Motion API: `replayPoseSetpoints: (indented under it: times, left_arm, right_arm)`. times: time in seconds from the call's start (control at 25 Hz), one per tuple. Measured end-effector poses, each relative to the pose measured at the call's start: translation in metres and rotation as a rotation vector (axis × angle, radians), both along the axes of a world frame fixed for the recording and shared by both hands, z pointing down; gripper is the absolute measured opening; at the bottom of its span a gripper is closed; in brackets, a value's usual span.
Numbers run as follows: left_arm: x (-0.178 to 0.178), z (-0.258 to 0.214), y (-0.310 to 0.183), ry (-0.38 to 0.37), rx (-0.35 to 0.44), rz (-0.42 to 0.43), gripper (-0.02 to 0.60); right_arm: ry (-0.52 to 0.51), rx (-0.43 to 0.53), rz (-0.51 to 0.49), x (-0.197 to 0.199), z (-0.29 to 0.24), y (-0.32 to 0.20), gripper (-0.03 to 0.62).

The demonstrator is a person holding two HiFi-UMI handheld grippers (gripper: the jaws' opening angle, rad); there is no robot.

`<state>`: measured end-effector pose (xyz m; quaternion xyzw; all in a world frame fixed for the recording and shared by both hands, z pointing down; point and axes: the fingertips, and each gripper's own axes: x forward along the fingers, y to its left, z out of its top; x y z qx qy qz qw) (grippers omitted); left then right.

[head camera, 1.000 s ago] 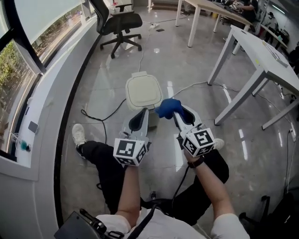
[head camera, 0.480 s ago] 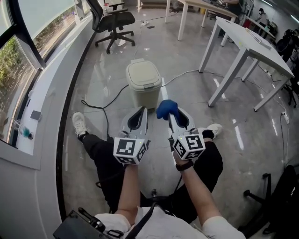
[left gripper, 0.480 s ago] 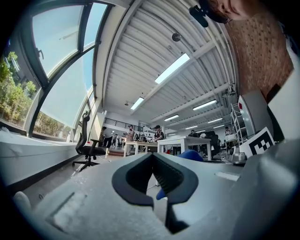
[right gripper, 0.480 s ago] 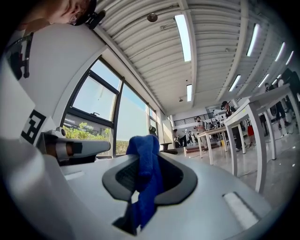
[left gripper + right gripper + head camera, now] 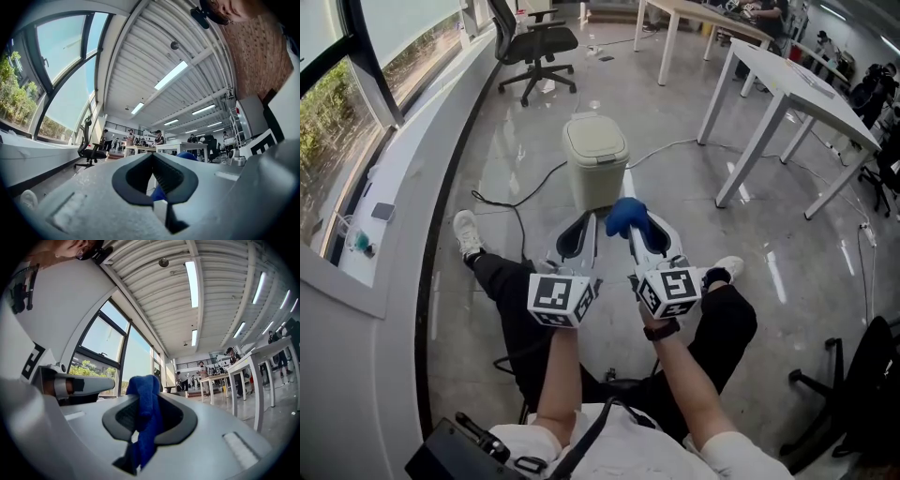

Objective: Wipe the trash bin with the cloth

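Observation:
The trash bin (image 5: 594, 161), beige with a rounded lid, stands on the glossy floor just beyond both grippers. My right gripper (image 5: 633, 223) is shut on a blue cloth (image 5: 624, 215), which bunches up above its tips, a short way in front of the bin and apart from it. In the right gripper view the cloth (image 5: 145, 412) hangs pinched between the jaws of the right gripper (image 5: 151, 398), and the bin is hidden. My left gripper (image 5: 579, 234) is held level beside it, shut and holding nothing. The left gripper (image 5: 152, 156) points up into the room.
A black cable (image 5: 530, 192) runs across the floor left of the bin. A black office chair (image 5: 534, 42) stands behind it, and white tables (image 5: 787, 84) are at the right. A window ledge (image 5: 389, 211) runs along the left. The person's legs and a white shoe (image 5: 467, 232) lie below the grippers.
Both grippers have drawn back from the bin, so it now stands farther ahead of them. The blue cloth stays pinched in the right gripper; the left stays shut.

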<state>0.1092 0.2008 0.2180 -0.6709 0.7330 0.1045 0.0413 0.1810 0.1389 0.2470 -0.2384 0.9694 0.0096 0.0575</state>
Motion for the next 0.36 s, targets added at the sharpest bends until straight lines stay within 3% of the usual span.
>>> replayPoseSetpoints:
  times: [0.2,0.36]
  left_arm:
    - [0.008,-0.007,0.017,-0.014,0.011,0.016,0.0]
    - [0.026,0.003,0.028,0.085,0.022,0.048,0.0]
  right_arm:
    - [-0.021,0.003,0.013,0.007,-0.005,0.021,0.066]
    - [-0.015,-0.002,0.02,0.024,-0.006,0.038,0.066]
